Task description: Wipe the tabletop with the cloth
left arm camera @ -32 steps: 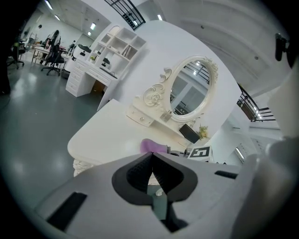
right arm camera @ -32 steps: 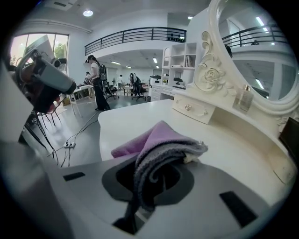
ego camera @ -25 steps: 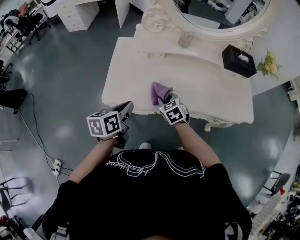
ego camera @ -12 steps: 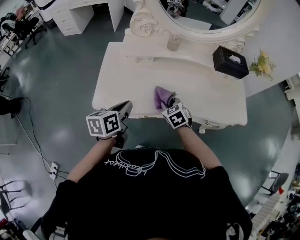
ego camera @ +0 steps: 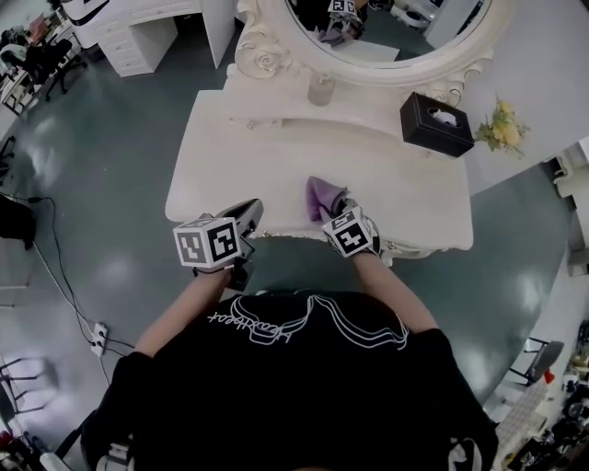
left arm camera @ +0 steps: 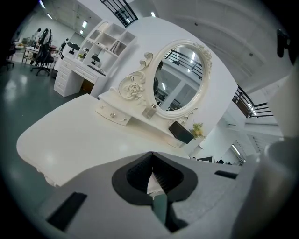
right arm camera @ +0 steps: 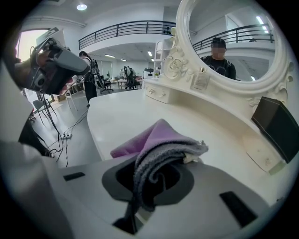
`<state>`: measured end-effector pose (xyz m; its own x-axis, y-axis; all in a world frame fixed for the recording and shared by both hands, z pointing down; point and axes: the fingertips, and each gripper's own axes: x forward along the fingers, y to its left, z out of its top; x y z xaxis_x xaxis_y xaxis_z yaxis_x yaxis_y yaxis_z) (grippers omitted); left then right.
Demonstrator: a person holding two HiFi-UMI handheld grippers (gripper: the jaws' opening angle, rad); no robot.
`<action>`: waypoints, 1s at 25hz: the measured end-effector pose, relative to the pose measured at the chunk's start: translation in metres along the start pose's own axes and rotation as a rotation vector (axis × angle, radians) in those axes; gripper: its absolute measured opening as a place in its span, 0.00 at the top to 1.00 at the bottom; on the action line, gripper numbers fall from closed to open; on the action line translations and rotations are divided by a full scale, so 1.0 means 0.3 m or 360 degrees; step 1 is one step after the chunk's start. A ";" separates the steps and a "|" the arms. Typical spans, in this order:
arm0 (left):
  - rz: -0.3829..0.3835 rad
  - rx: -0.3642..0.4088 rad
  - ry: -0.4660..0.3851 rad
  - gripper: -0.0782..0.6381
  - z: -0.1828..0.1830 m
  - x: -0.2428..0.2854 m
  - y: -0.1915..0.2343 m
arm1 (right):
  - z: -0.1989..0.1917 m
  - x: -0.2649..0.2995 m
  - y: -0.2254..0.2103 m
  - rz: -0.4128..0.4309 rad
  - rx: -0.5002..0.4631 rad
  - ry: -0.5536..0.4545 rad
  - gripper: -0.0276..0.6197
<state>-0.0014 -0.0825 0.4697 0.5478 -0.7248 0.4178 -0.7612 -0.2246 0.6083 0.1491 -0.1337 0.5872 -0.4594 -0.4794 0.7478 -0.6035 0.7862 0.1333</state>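
A purple cloth lies bunched on the white tabletop near the front edge, about midway along it. My right gripper is shut on the cloth; in the right gripper view the cloth folds out of the closed jaws of the right gripper and its free end rests on the table. My left gripper hovers at the table's front edge, left of the cloth. In the left gripper view the left gripper is shut with nothing held.
An oval mirror stands at the table's back, with a small glass bottle on the raised shelf below it. A black tissue box and yellow flowers sit at the back right. A white drawer cabinet stands far left.
The right gripper has slid the cloth rightward along the table's front strip. The head view has shifted toward the mirror. The left gripper has stayed at the front edge.
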 end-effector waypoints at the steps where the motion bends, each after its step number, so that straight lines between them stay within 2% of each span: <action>1: 0.0000 -0.0001 0.0003 0.88 -0.004 0.009 -0.008 | -0.004 -0.008 -0.012 -0.0002 -0.0004 -0.0007 0.88; 25: 0.0094 -0.0013 -0.0039 0.88 -0.118 0.136 -0.196 | -0.270 -0.178 -0.267 -0.0081 0.0131 -0.0013 0.88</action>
<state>0.0779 -0.0760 0.4749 0.4932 -0.7525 0.4364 -0.7890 -0.1757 0.5888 0.2747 -0.1394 0.5891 -0.4320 -0.5213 0.7359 -0.6774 0.7263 0.1168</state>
